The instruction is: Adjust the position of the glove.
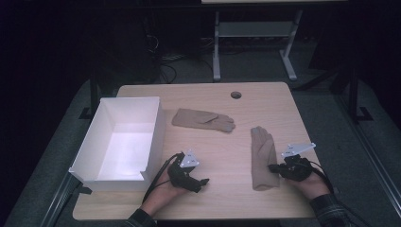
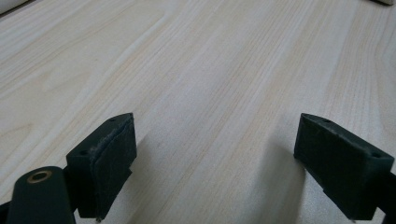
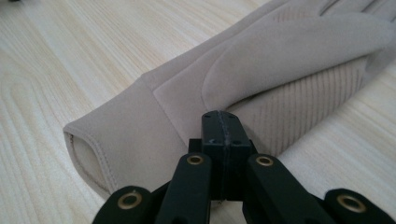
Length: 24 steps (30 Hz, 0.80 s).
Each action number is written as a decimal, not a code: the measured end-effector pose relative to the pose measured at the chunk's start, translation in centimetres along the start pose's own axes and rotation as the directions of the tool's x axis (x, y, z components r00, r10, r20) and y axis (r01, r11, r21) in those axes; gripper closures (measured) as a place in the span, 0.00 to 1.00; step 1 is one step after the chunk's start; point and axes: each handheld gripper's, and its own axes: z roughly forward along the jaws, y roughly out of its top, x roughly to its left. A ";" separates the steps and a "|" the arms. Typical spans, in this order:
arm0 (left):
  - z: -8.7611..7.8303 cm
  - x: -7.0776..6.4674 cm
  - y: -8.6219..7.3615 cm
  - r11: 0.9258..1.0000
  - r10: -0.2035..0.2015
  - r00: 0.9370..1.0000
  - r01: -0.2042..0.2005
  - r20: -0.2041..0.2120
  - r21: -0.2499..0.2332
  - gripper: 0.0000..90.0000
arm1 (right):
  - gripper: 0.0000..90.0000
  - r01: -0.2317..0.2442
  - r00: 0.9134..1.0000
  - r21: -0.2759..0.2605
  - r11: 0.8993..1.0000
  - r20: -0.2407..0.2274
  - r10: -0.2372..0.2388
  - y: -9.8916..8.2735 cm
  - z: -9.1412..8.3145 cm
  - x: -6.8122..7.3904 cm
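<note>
high view: box [image 1: 126, 142] beside second glove [image 1: 203, 120]

The box [image 1: 124, 140] blocks the table's [image 1: 283, 101] left edge. One glove [image 1: 203, 119] lies mid-table toward the far edge; a second glove [image 1: 263, 158] lies right of centre. Bare wood between them and along the near edge permits passage.

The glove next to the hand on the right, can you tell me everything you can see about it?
The near glove is tan and looks like soft suede, with ribbed stitching on its palm side. It lies flat on the wooden table, fingers pointing away from the person, thumb folded over the palm, open cuff nearest. The right gripper is at its cuff edge with jaws pressed together; whether any fabric is pinched is hard to tell. It lies apart from the other glove.
</note>
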 end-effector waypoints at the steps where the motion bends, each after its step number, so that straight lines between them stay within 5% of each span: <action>1: 0.0 0.0 0.0 1.000 0.000 1.000 0.000 0.000 0.000 0.14 | 1.00 0.008 1.000 -0.007 1.000 0.000 -0.008 0.1 0.0 0.0; 11: 0.0 0.0 0.0 1.000 -0.006 1.000 0.006 0.002 0.003 0.14 | 1.00 0.032 0.999 -0.074 0.997 0.005 -0.032 3.2 1.1 -1.1; 16: 0.0 0.0 0.0 1.000 -0.006 1.000 0.006 0.002 0.002 0.14 | 1.00 0.061 0.998 -0.009 0.998 0.025 -0.060 3.7 2.7 -1.6; 24: 0.0 0.0 0.0 1.000 -0.006 1.000 0.006 0.002 0.002 0.14 | 1.00 0.070 0.998 -0.010 0.998 0.001 -0.070 3.3 3.2 -1.0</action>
